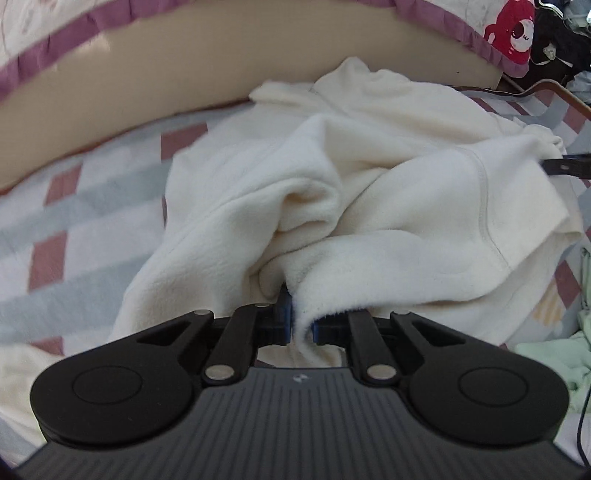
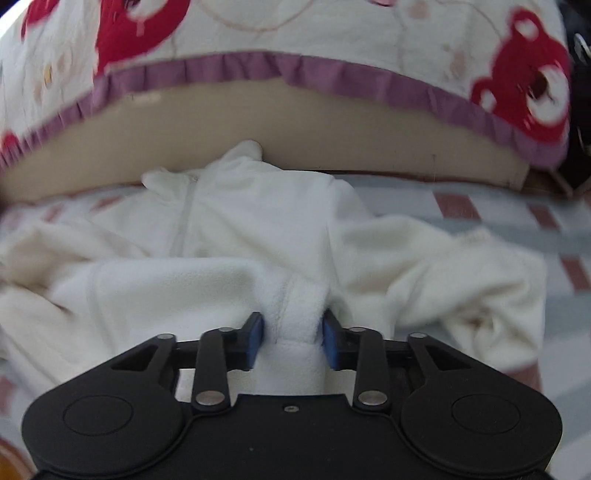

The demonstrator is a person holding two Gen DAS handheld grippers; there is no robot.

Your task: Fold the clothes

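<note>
Nearest in the left wrist view, the left gripper [image 1: 298,321] is clamped on a fold of a cream fleece garment [image 1: 369,184], its blue pads [image 1: 284,314] nearly together with only a thin layer of cloth between them. In the right wrist view, the right gripper [image 2: 291,339] is also clamped on the fleece garment [image 2: 240,229], but its blue pads [image 2: 255,341] stand wider apart, pinching a thicker bunched ridge of cloth.

Only the left view shows a pale green cloth [image 1: 554,354] at 4 o'clock, a dark pile of clothes [image 1: 561,40] at 1 o'clock, and the black tip of the other tool at 3 o'clock, touching the garment's edge. Only the right view shows the garment's zipper line [image 2: 186,218] running up toward a collar at 12 o'clock.

The garment is soft, thick and rumpled, heaped in loose folds with a stitched seam curving across one panel. It lies on a checked bedspread [image 1: 74,229] of grey, white and dusty red squares.

Beyond it, at 12 o'clock, runs a tan padded edge [image 2: 295,136], and above that a white quilt [image 2: 295,29] with a purple frill and red bear prints.
</note>
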